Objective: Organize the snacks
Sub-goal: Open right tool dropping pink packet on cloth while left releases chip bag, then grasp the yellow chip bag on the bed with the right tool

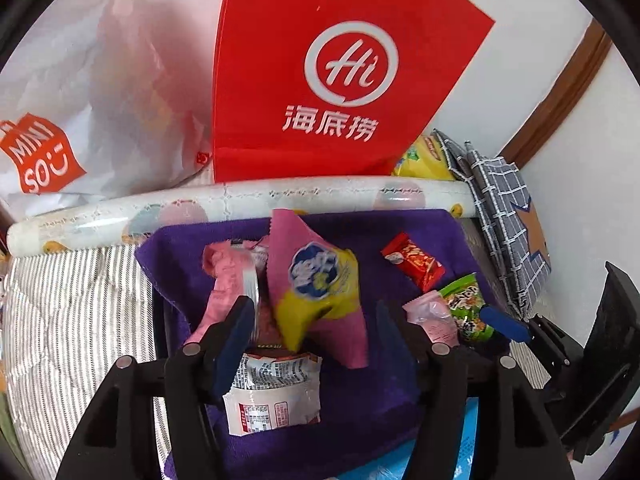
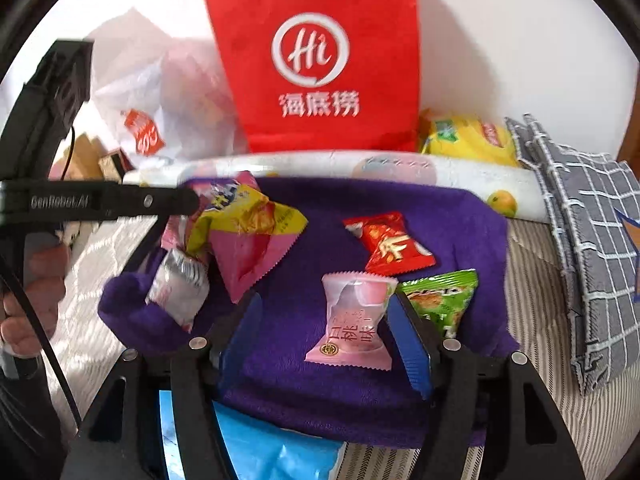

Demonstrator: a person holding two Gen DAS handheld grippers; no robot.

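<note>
- Right tool (image 2: 324, 334): jaws spread, pale pink peach candy (image 2: 354, 320) lying loose between them on the purple towel (image 2: 460, 216).
- Left tool (image 1: 308, 332): jaws apart too, pink-yellow packet (image 1: 320, 284) between them; I can't tell if any pad touches it.
- Step, I judge: snacks set down in groups.
- Next: back off without snagging wrappers, then fetch the red packet (image 2: 390, 244).

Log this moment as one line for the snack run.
left gripper: open over pink-yellow packet | right gripper: open around pale pink candy | surface: purple towel
</note>
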